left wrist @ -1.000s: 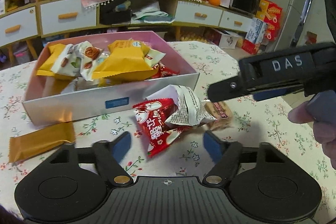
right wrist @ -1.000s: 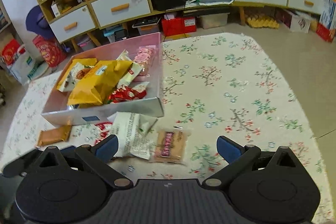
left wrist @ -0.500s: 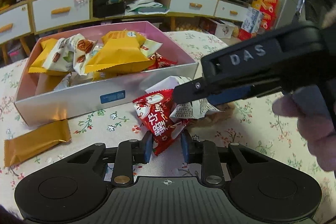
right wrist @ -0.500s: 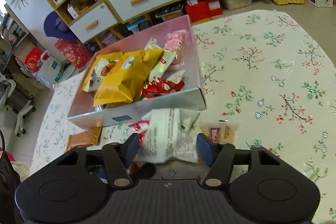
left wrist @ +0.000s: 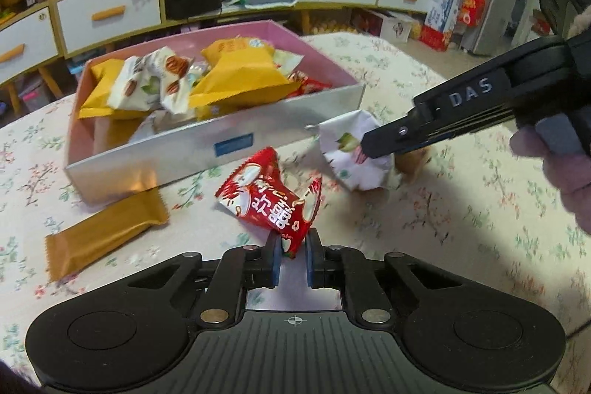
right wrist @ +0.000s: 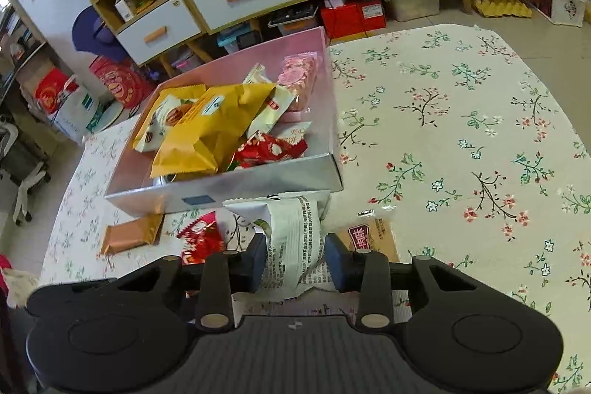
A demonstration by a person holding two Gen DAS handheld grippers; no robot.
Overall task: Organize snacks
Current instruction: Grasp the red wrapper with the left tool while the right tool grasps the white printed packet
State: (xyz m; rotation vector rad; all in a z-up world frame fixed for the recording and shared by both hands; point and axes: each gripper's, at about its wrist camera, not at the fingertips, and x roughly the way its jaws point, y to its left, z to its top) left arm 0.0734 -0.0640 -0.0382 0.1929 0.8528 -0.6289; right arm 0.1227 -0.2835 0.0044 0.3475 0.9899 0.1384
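Observation:
A red snack packet lies on the flowered tablecloth in front of a pink box. My left gripper is closing its jaws, with the packet's near corner pinched between the pads. Just to the right sits a white printed packet. My right gripper is closing on its near end and the pads squeeze it. From the left wrist view the right gripper reaches in from the right onto that white packet. The box holds several yellow, white and red packets.
A brown wrapped bar lies left of the red packet, near the box's front corner. A small tan packet rests right of the white one. A hand holds the right gripper. Shelves and drawers stand beyond the table.
Both grippers went from wide open to closed: the left onto the red packet's corner, the right onto the white packet. The white packet now looks crumpled and drawn away from the red one.

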